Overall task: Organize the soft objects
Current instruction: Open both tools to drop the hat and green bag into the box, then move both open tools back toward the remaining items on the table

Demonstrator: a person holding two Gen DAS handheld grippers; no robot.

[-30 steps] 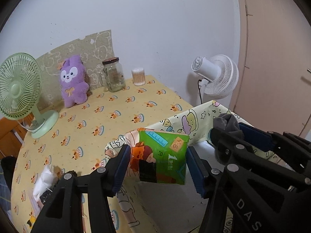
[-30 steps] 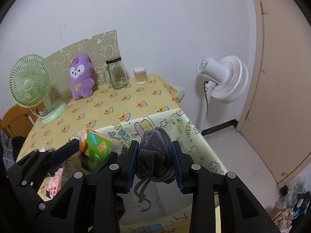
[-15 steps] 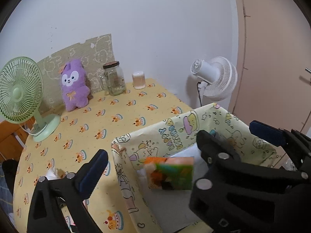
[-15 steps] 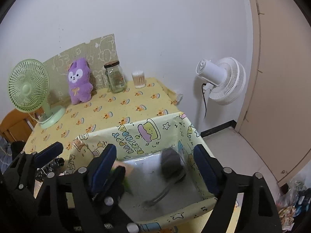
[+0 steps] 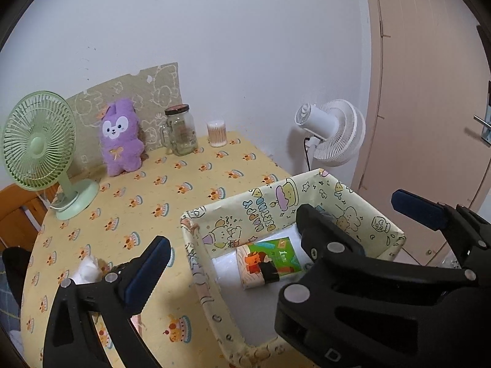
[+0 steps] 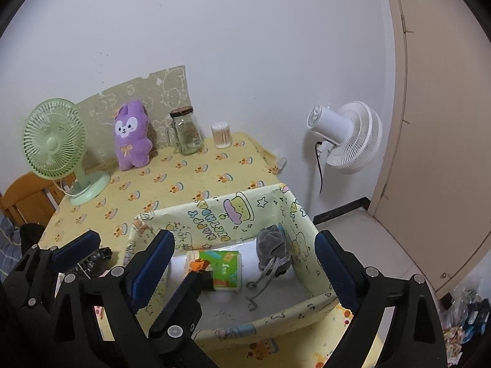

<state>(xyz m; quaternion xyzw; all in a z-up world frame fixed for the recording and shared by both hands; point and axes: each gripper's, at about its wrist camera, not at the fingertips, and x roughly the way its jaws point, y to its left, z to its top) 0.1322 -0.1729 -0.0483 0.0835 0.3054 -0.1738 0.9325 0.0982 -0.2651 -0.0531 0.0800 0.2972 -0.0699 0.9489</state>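
From the left wrist, the left gripper (image 5: 227,239) stood wide open and empty, jaws just parted; one tissue pack (image 5: 267,263) lay flat in the box (image 5: 196,254), long axis running left to right. From the right wrist, the right gripper (image 6: 245,260) was likewise spread and empty, jaws just opening; one grey pouch (image 6: 273,250) sat beside that pack, its drawstring trailing toward the camera.

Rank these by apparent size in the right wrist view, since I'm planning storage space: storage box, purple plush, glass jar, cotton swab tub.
1. storage box, though nearest the camera
2. purple plush
3. glass jar
4. cotton swab tub
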